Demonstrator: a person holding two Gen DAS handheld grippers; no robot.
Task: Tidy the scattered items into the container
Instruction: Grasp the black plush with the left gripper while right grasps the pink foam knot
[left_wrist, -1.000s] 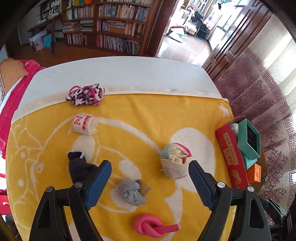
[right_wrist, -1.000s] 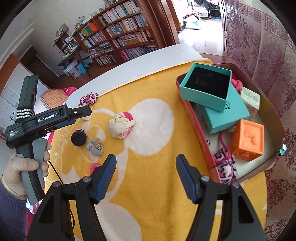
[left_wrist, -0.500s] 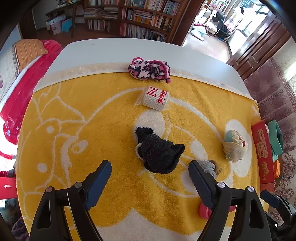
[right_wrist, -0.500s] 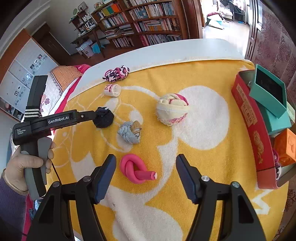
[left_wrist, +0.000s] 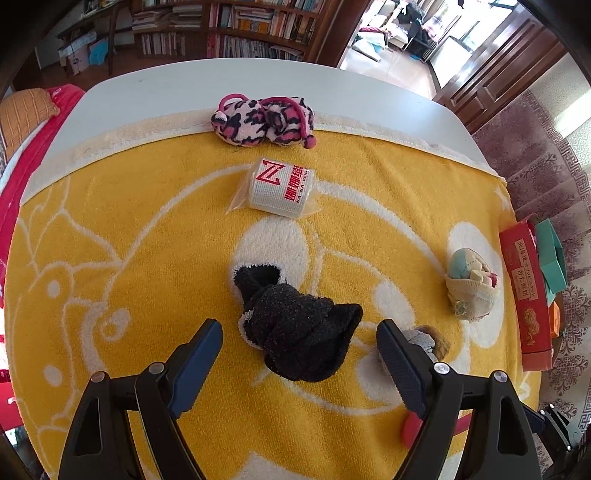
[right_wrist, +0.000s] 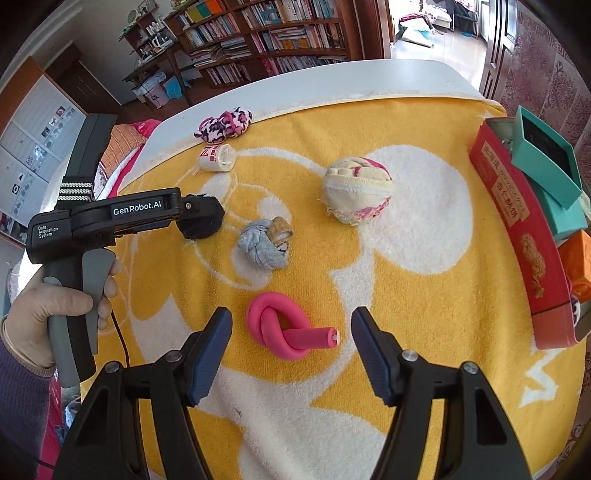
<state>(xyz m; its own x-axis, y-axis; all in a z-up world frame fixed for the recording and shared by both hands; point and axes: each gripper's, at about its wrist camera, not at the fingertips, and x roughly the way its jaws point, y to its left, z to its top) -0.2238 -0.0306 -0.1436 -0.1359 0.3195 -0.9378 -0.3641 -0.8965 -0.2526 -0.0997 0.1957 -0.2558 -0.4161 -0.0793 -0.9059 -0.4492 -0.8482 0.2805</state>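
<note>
A black rolled sock (left_wrist: 295, 332) lies on the yellow blanket (left_wrist: 110, 229), and my left gripper (left_wrist: 298, 332) hangs open just above it, one finger on each side, not touching. My right gripper (right_wrist: 291, 325) is open over a pink knotted foam tube (right_wrist: 286, 330), which lies between its fingers without contact. The red box (right_wrist: 517, 236) serving as container stands at the right edge, holding teal boxes (right_wrist: 546, 170) and an orange block (right_wrist: 580, 258). A grey sock bundle (right_wrist: 264, 245), a cream and pink sock ball (right_wrist: 356, 194), a wrapped white roll (left_wrist: 280, 190) and a pink leopard plush (left_wrist: 264, 122) lie scattered.
The blanket covers a white table (left_wrist: 184, 85) whose far edge shows beyond the plush. A person's gloved hand (right_wrist: 48, 306) holds the left gripper's handle at the left of the right wrist view. Bookshelves (right_wrist: 277, 33) stand behind the table.
Both grippers swung left and came lower. The left one went from over the grey bundle to the black sock; the right one went from beside the box to the pink tube.
</note>
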